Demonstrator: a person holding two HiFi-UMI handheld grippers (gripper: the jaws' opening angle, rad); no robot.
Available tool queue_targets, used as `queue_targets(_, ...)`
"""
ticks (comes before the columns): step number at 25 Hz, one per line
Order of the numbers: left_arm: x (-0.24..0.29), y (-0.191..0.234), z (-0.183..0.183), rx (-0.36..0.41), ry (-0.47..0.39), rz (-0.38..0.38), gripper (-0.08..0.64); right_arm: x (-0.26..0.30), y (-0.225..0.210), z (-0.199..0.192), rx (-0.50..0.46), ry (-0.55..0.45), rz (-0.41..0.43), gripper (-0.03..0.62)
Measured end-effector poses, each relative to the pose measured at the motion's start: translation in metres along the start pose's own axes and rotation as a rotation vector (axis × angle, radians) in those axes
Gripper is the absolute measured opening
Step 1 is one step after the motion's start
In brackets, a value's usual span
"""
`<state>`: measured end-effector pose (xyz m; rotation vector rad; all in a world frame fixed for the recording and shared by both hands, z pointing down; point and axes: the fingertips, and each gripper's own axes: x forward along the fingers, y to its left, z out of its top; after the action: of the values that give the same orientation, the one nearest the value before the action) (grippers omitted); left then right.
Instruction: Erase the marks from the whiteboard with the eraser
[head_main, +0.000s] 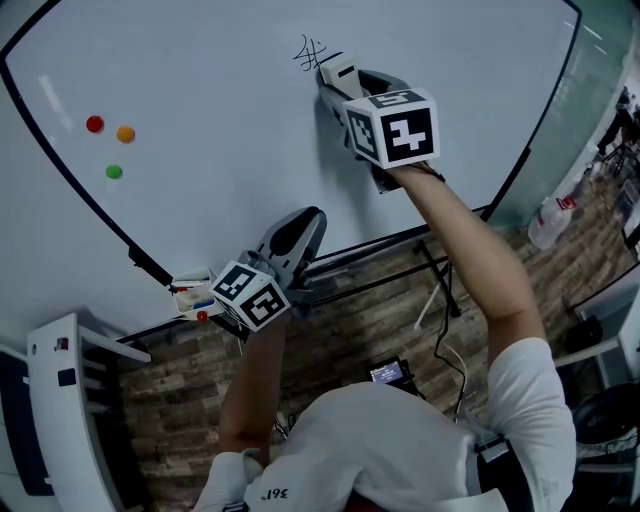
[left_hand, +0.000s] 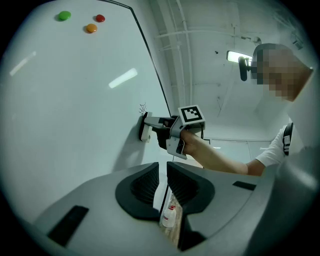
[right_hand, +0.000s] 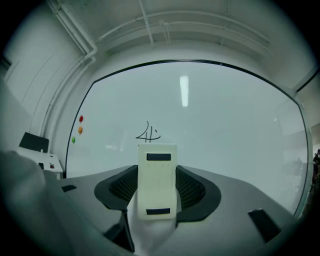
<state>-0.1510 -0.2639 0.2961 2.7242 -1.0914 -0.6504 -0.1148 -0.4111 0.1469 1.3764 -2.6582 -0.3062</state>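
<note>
**Eraser held to the whiteboard, just under the scribble**

We see the right tool (head_main: 335, 80) raised to the whiteboard (head_main: 220, 90), its jaws clamped on the two sides of a pale, rectangular eraser (head_main: 338, 73) that stands on end between them. The eraser sits directly below a small black scribble (head_main: 310, 52) — the only pen mark we can find on the board. From the left gripper view, the eraser's face appears to lie flat against the board, though the angle leaves us unsure of full contact.

The left tool (head_main: 295, 235) hangs lower, near the board's bottom edge and well apart from the scribble. Its jaws are drawn nearly together with nothing between them. Through the slit we glimpse a white bottle (left_hand: 169, 216) on the wood-pattern floor (head_main: 340, 330).

Far to the left on the board sit a red magnet (head_main: 94, 124), an orange magnet (head_main: 124, 133) and a green magnet (head_main: 114, 171) — close together.
</note>
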Motion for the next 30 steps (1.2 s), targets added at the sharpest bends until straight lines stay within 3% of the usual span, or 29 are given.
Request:
queue_targets(9,-0.017,-0.001,0.007,0.019,-0.01,0.008,0.054,-0.005,0.068,0.03,-0.036,-0.054,0.08,0.253)
queue_targets(19,-0.047,0.0,0.02,0.04,-0.033,0.054,0.054,0.016,0.12,0.086,-0.049,-0.117,0.06,0.253)
queue_targets(30,-0.056,0.003,0.019,0.026,-0.032,0.109,0.054,0.03,0.13,0.096,-0.111,-0.121,-0.005,0.253)
